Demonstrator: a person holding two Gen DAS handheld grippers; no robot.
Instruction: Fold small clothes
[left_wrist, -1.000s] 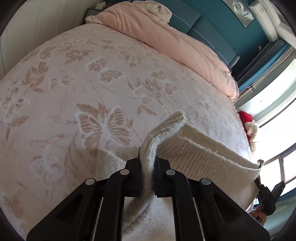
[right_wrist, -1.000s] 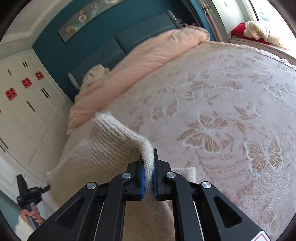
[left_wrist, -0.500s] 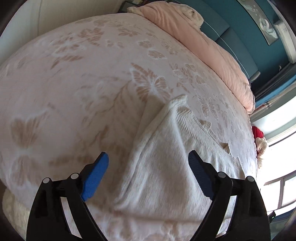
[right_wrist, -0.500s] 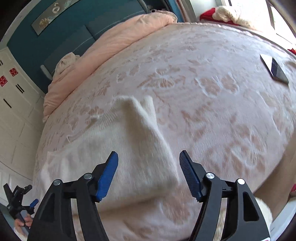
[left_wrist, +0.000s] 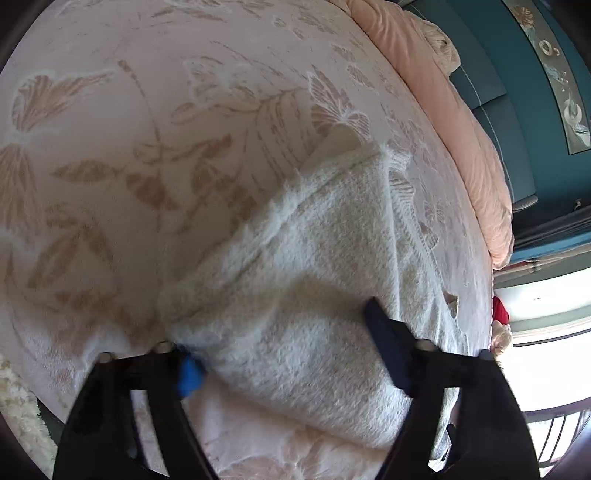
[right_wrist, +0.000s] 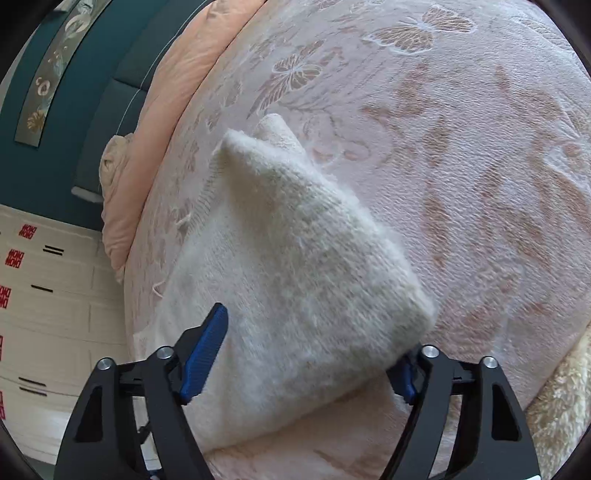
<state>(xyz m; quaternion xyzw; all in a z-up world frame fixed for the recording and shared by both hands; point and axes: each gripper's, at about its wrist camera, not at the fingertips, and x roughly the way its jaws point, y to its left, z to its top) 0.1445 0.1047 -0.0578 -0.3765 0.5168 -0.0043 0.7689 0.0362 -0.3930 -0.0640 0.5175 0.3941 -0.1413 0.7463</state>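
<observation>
Cream knit sweater (left_wrist: 314, 280) lay folded over once on the bed (left_wrist: 147, 147) near its front edge; left tool (left_wrist: 291, 350) and right tool (right_wrist: 306, 354) gaped wide astride it, gripping nothing; further folds judged outstanding.

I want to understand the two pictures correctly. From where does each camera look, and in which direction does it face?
Left wrist: sits on the left gripper, looking down along its open fingers at the cream sweater on the bed.
Right wrist: sits on the right gripper, also open, over the sweater's other end.
Shared: sweater, butterfly bedspread, pink duvet, teal headboard.
</observation>
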